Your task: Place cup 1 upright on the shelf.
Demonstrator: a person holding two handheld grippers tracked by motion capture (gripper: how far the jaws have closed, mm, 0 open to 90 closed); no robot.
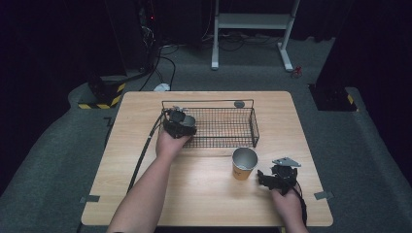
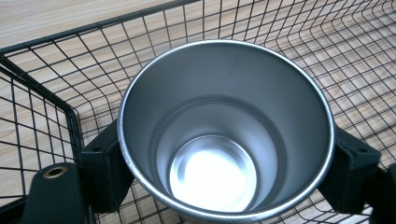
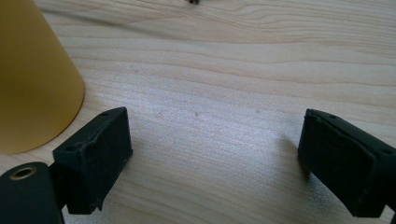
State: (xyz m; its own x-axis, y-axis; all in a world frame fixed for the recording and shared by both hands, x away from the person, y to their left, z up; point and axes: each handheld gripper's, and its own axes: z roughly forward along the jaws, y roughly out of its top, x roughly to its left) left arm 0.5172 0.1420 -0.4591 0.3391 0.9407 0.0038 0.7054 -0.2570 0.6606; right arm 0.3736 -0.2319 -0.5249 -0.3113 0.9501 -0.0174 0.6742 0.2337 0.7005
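A steel cup is sitting clamped between the jaws of the left tool, and the left gripper view is looking straight down into its bright, bare inside, with black mesh showing all around it. From the high view, that cup is hanging over the left end of the wire basket, the left tool holding it just inside the basket's wall. Near the basket's front right corner an orange cup is standing upright on the bench. Just beside that cup, the right tool is lying low; the right gripper view is showing its jaws spread wide over bare wood, gripping nothing, the orange cup apart from them.
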